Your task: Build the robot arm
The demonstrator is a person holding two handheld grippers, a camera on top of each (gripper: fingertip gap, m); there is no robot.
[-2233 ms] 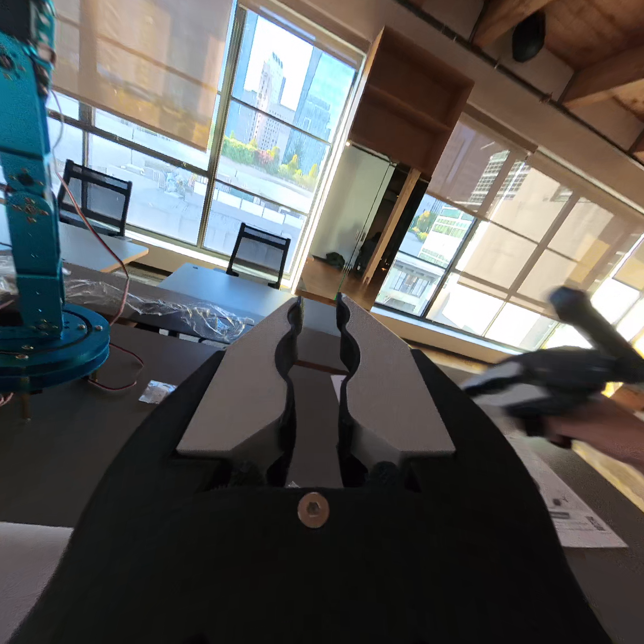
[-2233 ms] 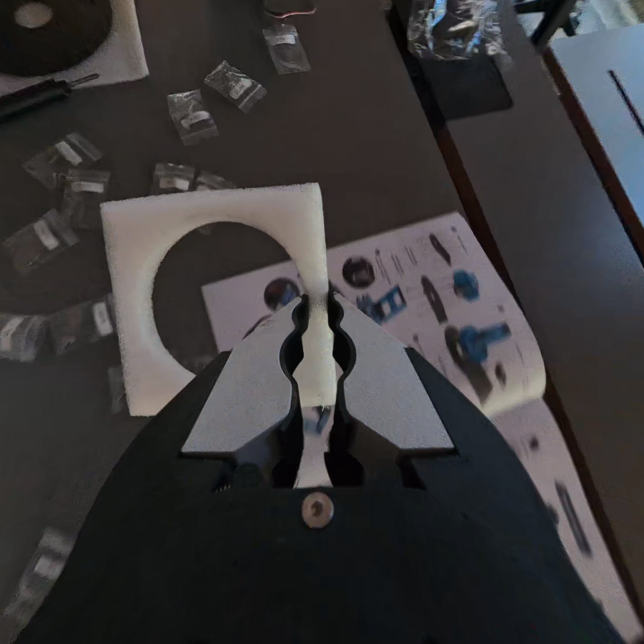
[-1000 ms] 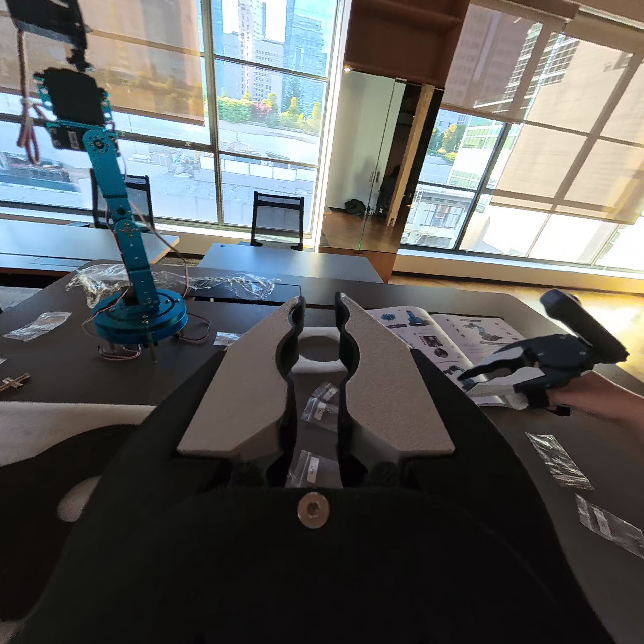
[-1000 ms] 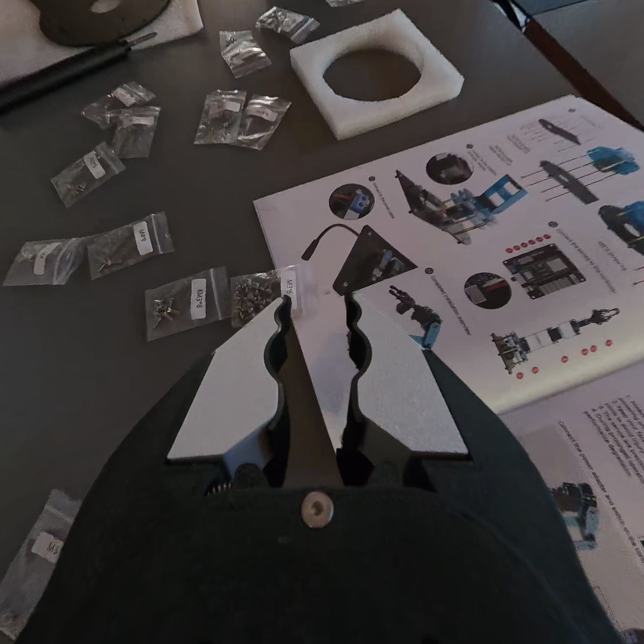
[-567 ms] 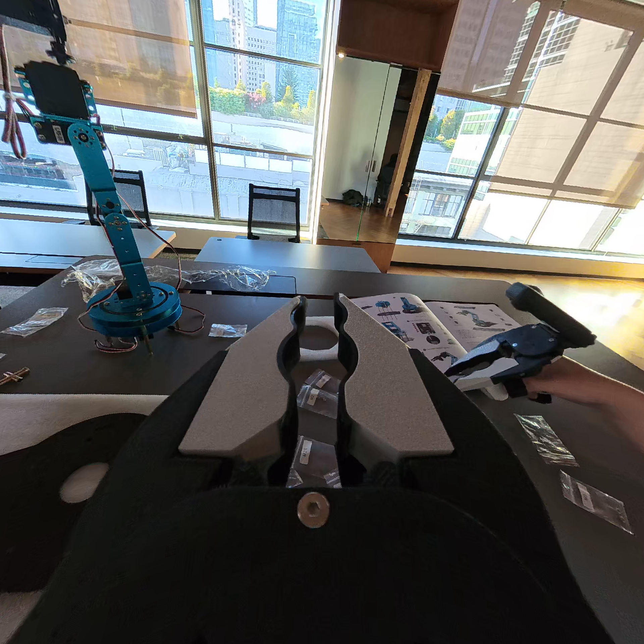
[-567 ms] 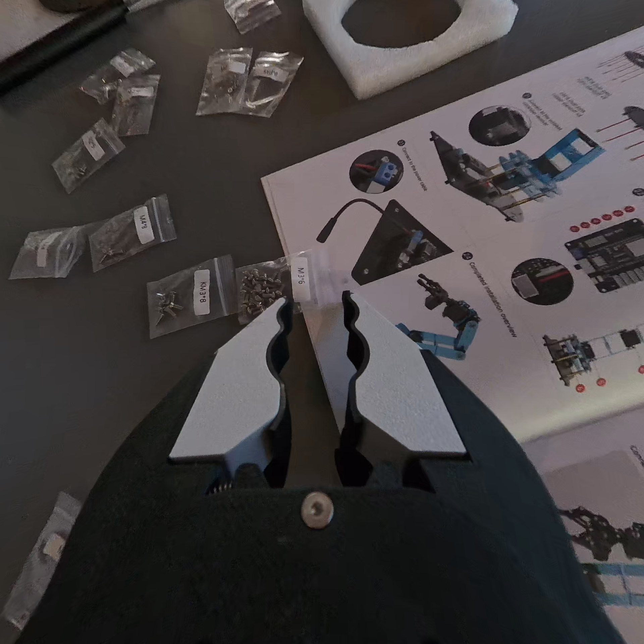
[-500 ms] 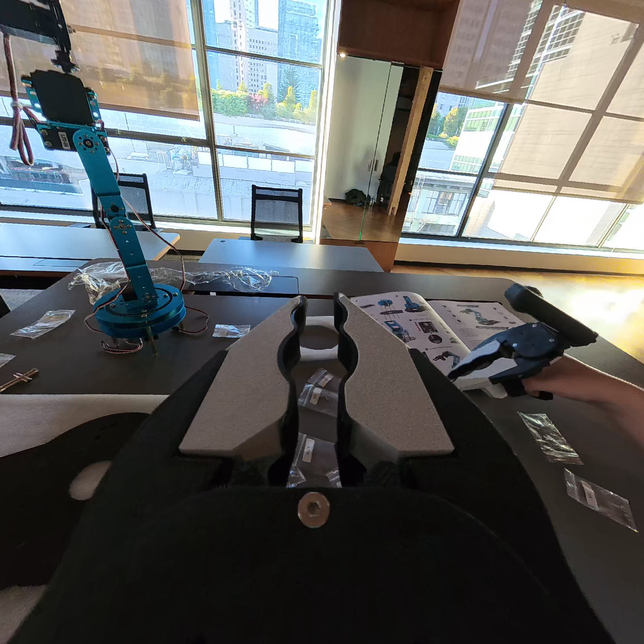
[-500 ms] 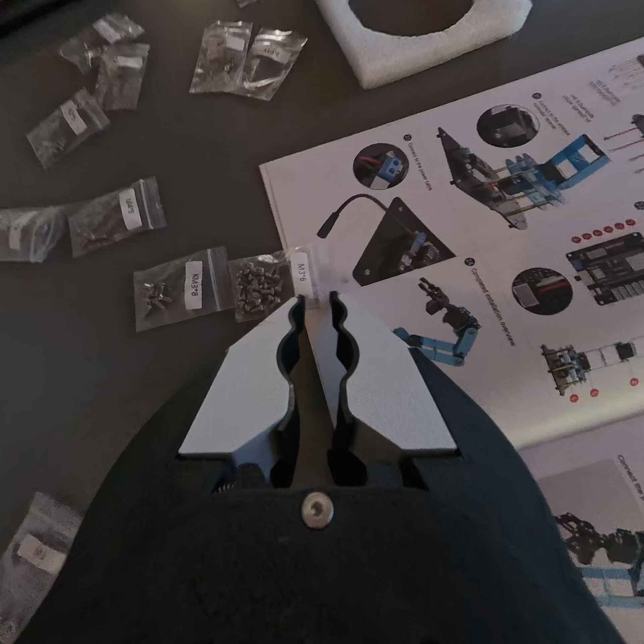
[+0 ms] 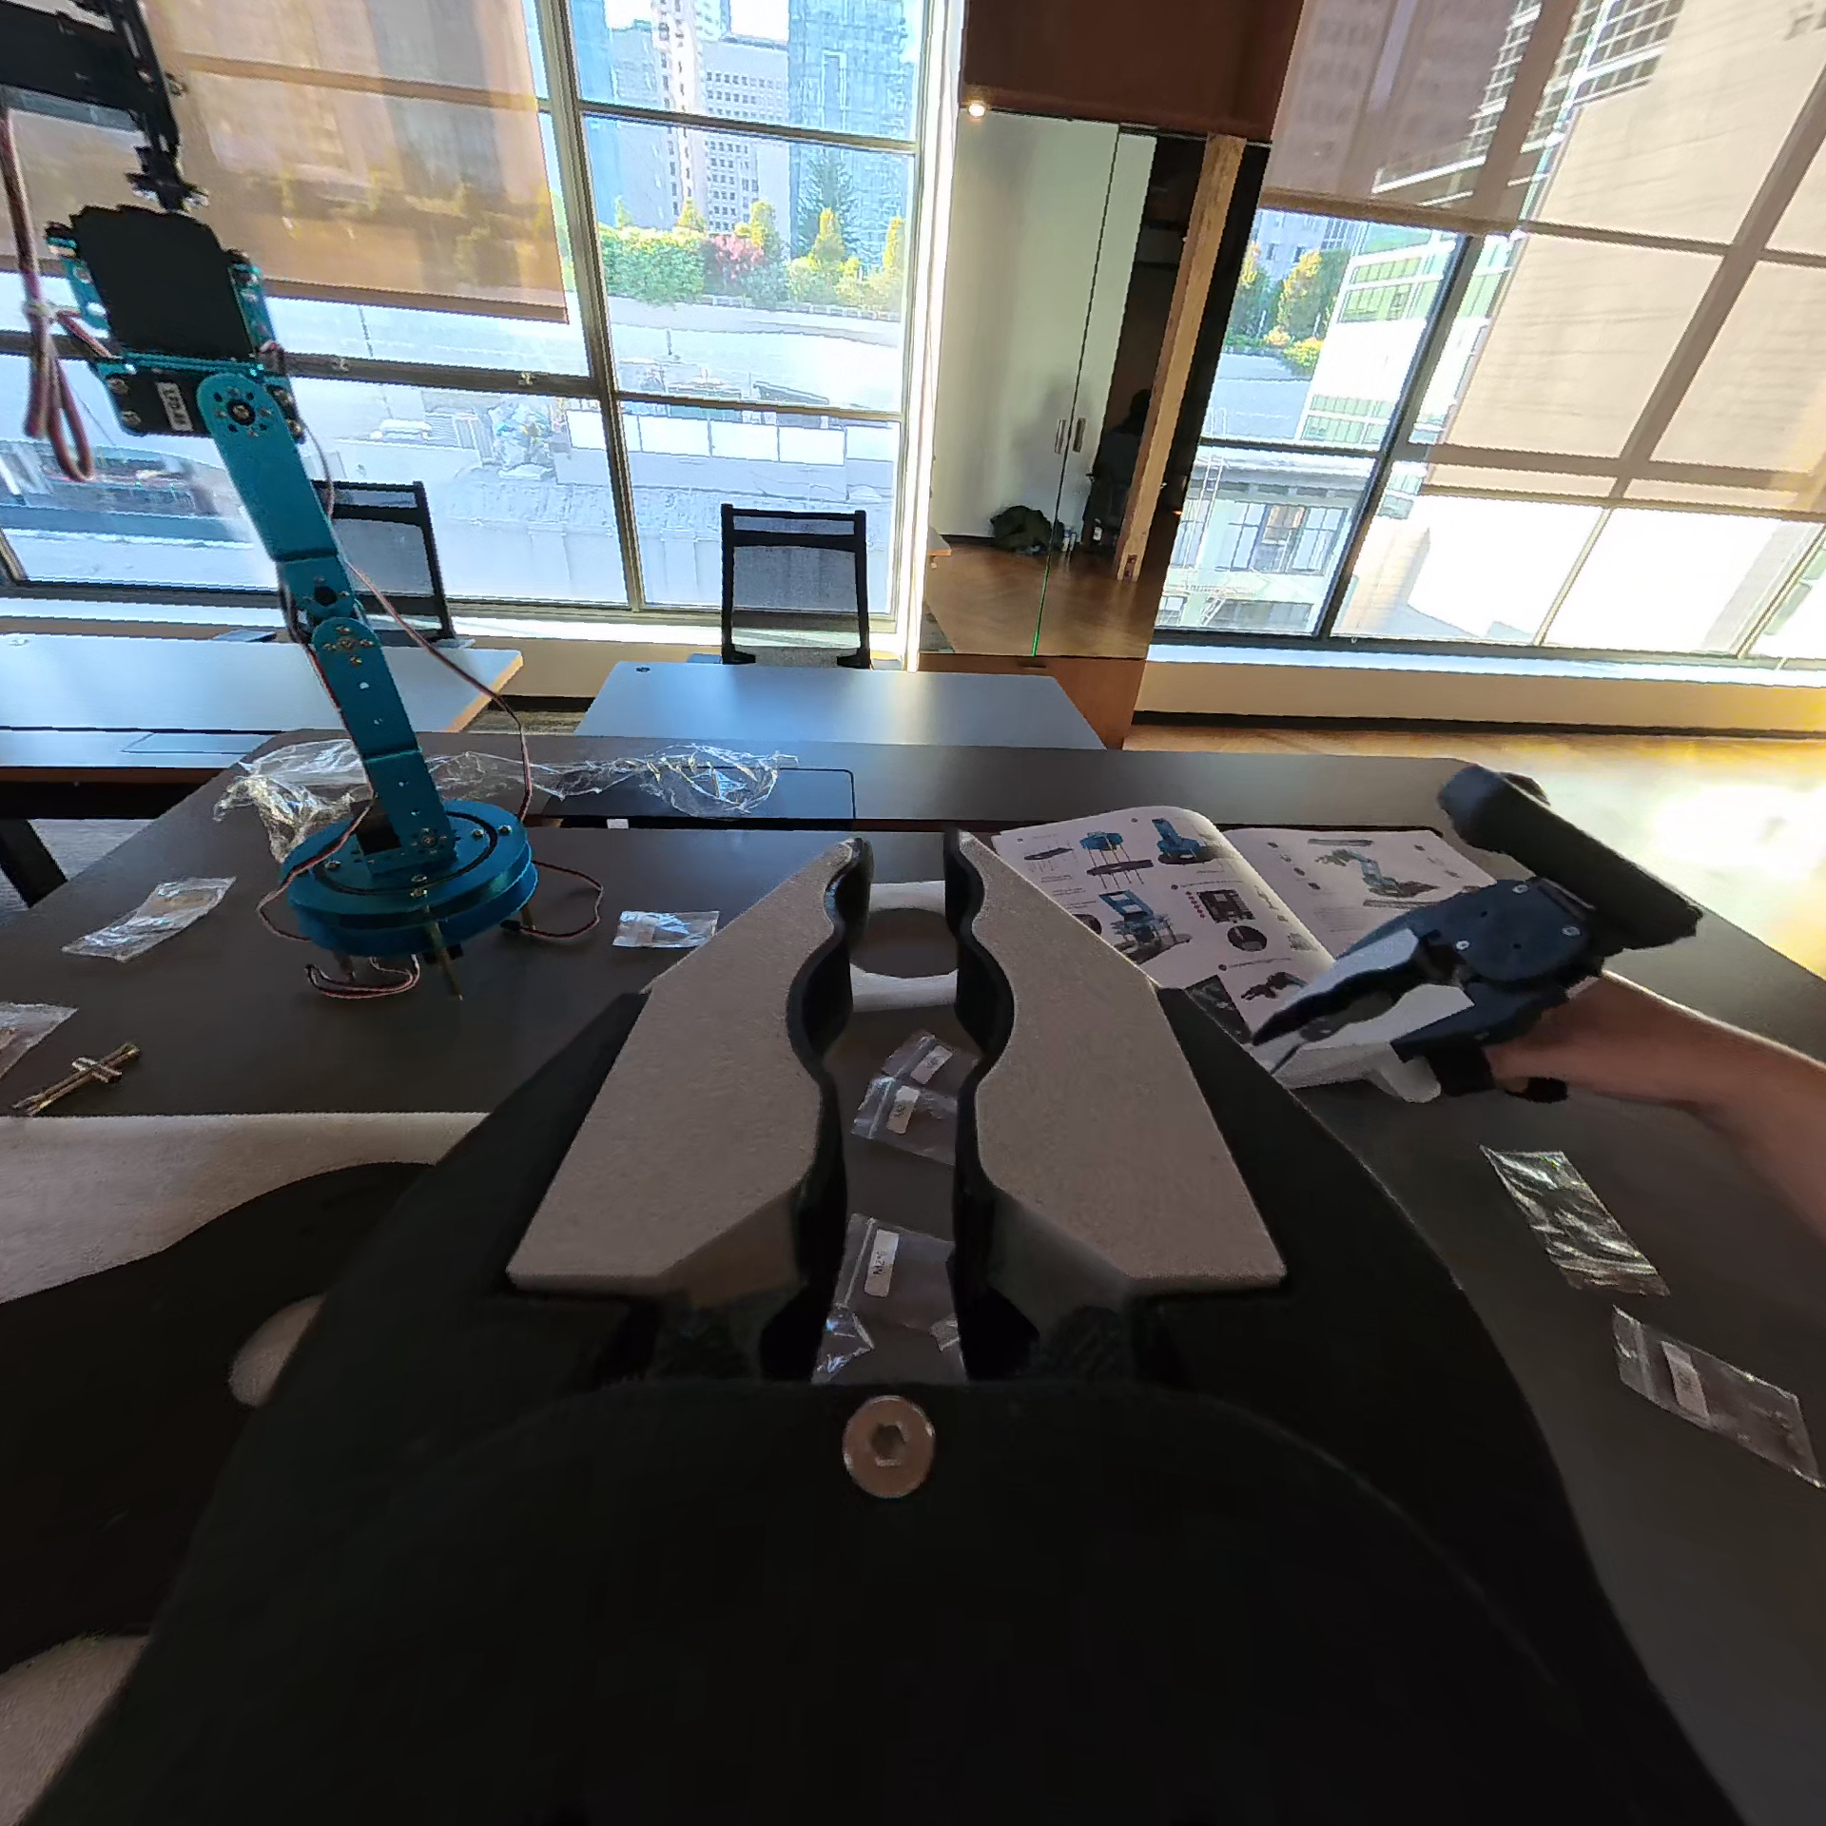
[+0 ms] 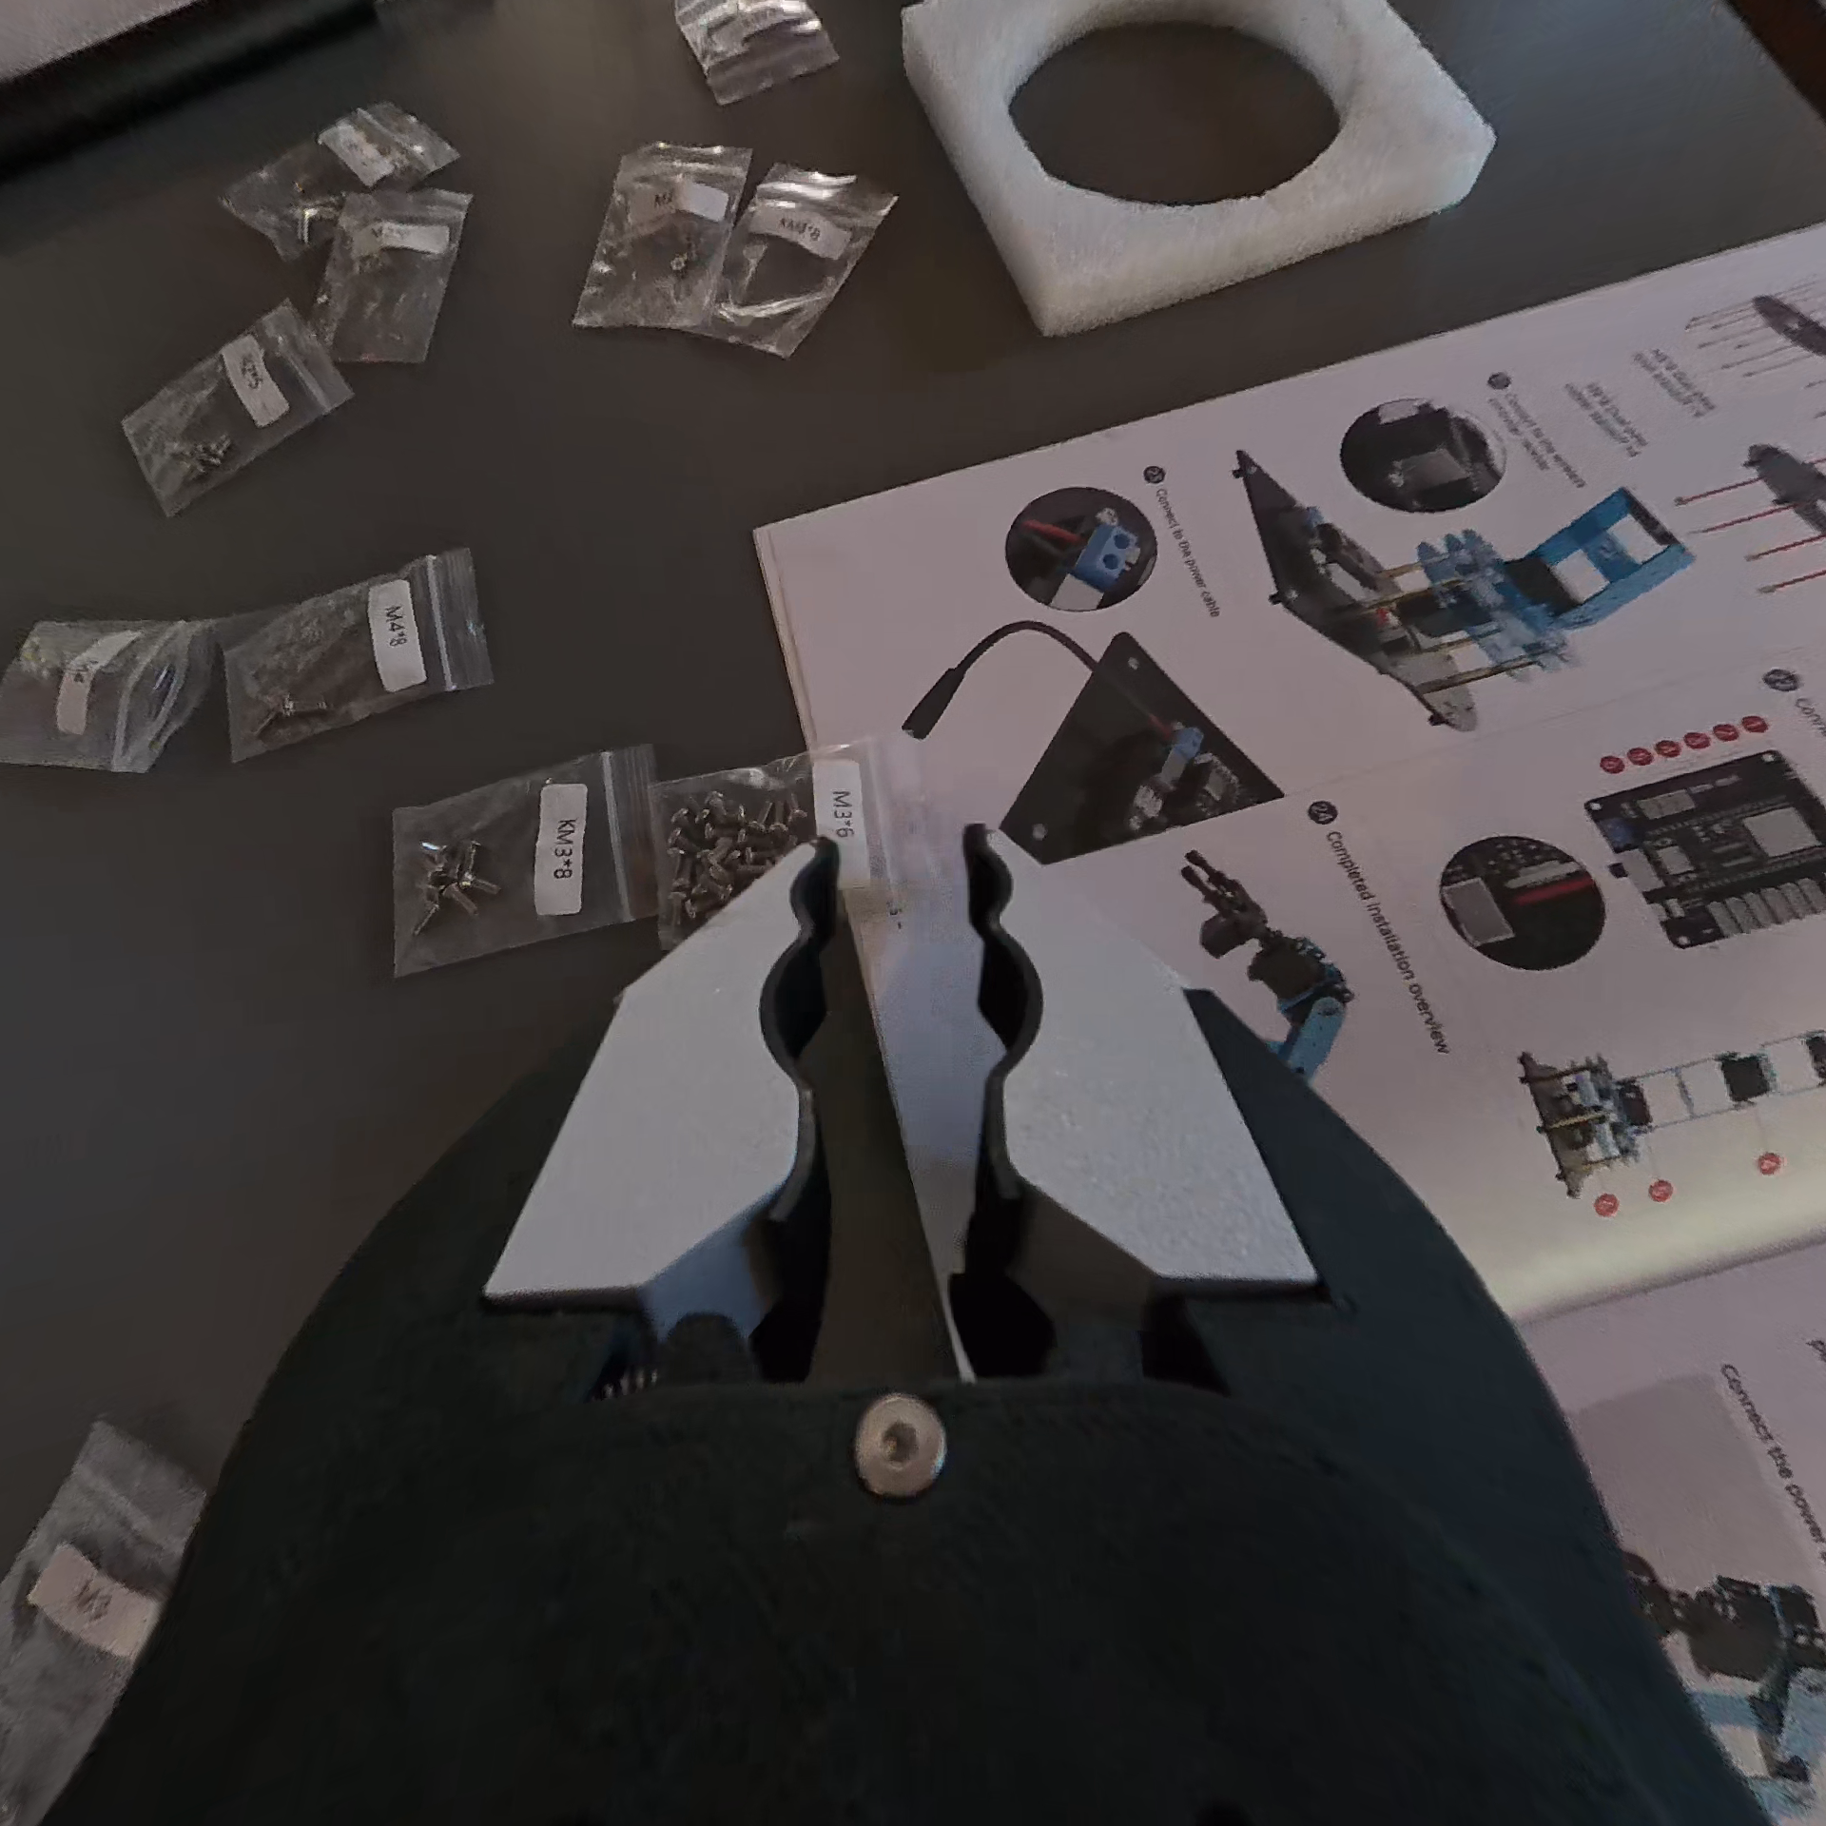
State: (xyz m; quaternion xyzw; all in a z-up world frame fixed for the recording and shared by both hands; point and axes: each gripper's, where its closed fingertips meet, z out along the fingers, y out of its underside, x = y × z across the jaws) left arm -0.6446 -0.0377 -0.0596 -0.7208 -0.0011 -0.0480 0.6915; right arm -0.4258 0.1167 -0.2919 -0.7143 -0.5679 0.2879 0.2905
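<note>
Right tool (image 10: 899, 850) — fingers parted, empty, tips at the labelled screw bag (image 10: 761, 840) lying on the manual's (image 10: 1383, 889) corner, frame centre. Left tool (image 9: 901, 870) — parted, empty, above the counter (image 9: 593, 998). Best pinch bag only, clear of the page.

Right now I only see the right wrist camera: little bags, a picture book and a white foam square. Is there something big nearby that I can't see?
Observer: Yes. A blue robot arm stands on its round base, off to the left of the foam square, with thin wires trailing from it.
Operator: Is my other gripper holding anything?
Observer: No. The left gripper is open and empty, held above two small bags that lie just this side of the foam.
</note>
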